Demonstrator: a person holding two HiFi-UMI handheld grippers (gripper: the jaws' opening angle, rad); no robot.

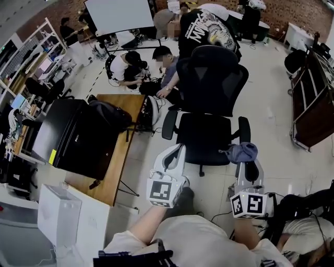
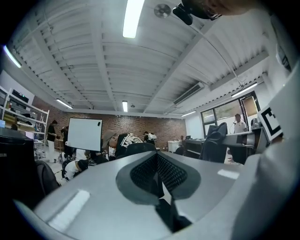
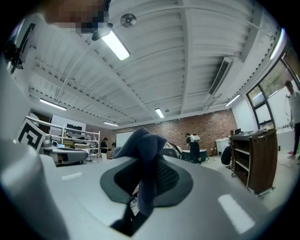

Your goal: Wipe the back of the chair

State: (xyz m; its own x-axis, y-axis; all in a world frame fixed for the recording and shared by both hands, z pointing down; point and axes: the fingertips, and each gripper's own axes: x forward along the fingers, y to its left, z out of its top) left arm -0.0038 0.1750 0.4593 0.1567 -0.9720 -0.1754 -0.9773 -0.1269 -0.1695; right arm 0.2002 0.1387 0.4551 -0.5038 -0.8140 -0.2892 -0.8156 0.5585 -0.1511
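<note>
a wooden table (image 1: 121, 161) bears a black bag (image 1: 107, 116); a whiteboard (image 1: 119, 15) stands beyond crouching people (image 1: 128, 68).

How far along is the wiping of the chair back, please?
Done: the right gripper has the blue-grey cloth clamped. In hand: it hangs near the armrest, short of the chair back. Remaining: all the wiping; the left gripper is shut and empty.

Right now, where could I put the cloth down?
The chair seat is bare, and so is the floor between the chair and the brown cart. The wooden table has only its near strip free; a black case fills the rest. Behind the chair, people crowd.
</note>
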